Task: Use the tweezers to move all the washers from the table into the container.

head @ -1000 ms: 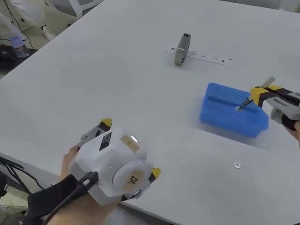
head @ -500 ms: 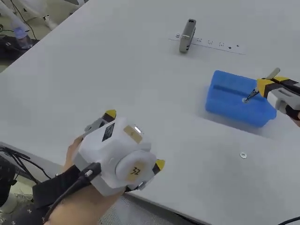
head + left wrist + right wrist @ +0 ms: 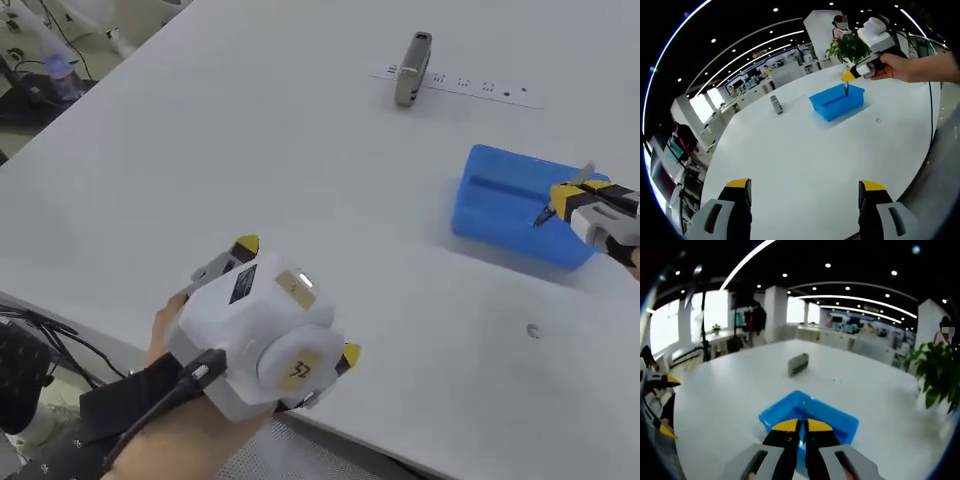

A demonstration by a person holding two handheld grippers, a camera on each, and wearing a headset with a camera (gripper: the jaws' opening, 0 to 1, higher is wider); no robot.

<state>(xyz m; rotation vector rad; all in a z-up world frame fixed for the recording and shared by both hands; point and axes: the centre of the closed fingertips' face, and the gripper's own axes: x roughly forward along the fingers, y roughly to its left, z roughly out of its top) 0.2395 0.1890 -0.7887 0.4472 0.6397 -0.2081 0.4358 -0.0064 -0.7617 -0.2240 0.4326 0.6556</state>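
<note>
White worktop point(image 3: 300, 150) all around us, and our right tool point(image 3: 572, 196) has its jaws pinched together on the tweezers point(image 3: 545, 214), tips dipped over the blue container point(image 3: 495, 205). We can't tell whether a washer sits in those tips. Looks like the drop-off step to us. At six o'clock from the container, well apart, one washer point(image 3: 533, 331) lies on the bare worktop; next we'd swing down there and need a fine pinch on its edge. Our left tool point(image 3: 800, 190), jaws wide apart and holding nothing, hovers out at eight o'clock.
</note>
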